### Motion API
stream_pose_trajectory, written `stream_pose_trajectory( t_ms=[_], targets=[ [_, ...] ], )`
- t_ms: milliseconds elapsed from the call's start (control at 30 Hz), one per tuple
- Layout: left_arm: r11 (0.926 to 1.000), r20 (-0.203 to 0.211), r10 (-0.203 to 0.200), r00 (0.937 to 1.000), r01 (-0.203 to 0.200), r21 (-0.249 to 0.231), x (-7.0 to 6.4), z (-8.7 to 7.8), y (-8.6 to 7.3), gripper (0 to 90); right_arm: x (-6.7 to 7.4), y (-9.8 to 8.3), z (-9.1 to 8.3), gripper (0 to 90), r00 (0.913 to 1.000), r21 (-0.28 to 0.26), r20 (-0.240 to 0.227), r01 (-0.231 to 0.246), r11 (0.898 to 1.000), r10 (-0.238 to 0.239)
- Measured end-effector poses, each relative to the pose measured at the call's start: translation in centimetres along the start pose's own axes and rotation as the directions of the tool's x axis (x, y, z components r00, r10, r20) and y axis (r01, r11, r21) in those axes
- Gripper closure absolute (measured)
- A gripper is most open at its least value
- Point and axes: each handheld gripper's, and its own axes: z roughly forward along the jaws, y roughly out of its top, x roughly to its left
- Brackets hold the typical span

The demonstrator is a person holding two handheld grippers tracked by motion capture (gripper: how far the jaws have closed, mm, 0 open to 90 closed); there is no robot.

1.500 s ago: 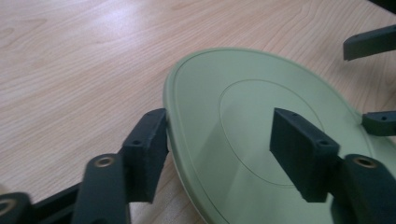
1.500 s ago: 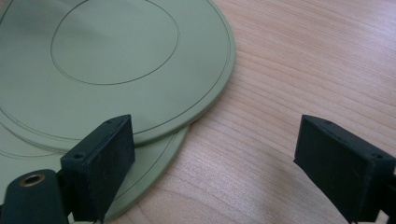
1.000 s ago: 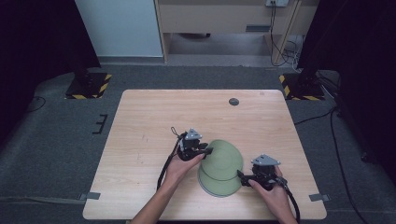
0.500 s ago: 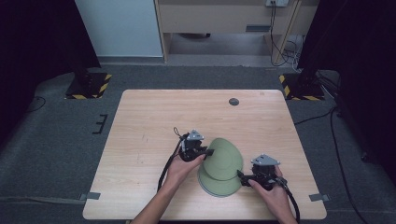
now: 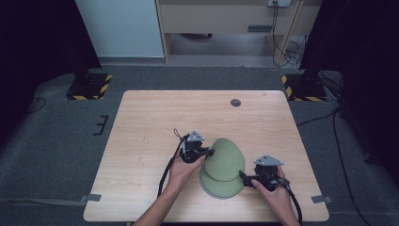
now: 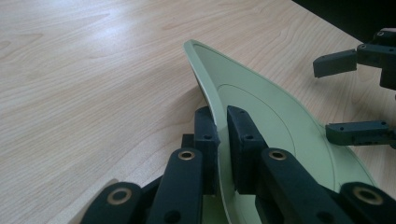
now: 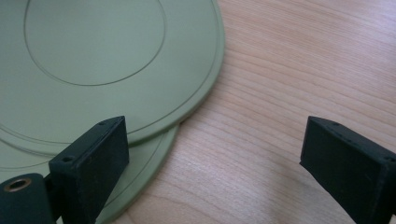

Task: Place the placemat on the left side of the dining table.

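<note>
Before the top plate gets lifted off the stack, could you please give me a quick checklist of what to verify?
1. Left tongs clamped on top plate rim: ok; the jaws have just closed onto it.
2. Top plate tilted up at the gripped edge: ok.
3. Right tongs open: ok; the jaws have just been widening, nothing between them.
4. Bottom plate flat on table: ok.
5. Right tongs steadying bottom plate: not ok, no grip.
6. Plates apart at the far edge: cannot tell.
</note>
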Motion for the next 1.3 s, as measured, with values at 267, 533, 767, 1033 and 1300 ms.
stream_pose_trajectory(
  t_ms=[267,533,767,1033,1300],
  targets=[
    [0.9987,0.022,-0.023,0.9995,0.024,-0.045,0.2,-1.0,0.5,84.7,-1.9,0.0,-0.7,8.5,0.9962,-0.022,0.034,-0.08,0.997,0.08],
    [0.9972,0.055,-0.024,0.9982,0.028,-0.069,-0.1,-1.6,1.1,84.9,-3.0,-0.3,-0.8,8.8,0.9904,0.002,0.088,-0.107,0.994,0.107],
    [0.9955,0.072,-0.007,0.9974,0.014,-0.094,-0.8,-2.5,2.1,85.0,-3.5,-0.6,-0.7,8.8,0.987,0.017,0.119,-0.111,0.994,0.108],
    [0.9925,0.084,-0.01,0.9964,0.02,-0.12,-0.8,-3.2,3.8,85.1,-3.9,-0.7,-0.5,8.8,0.984,0.031,0.138,-0.117,0.993,0.112],
    [0.9901,0.066,0.002,0.9978,0.007,-0.14,-1.1,-4.0,5.4,85.2,-3.9,-0.8,-0.3,9.0,0.9837,0.039,0.148,-0.109,0.993,0.102]
  ],
)
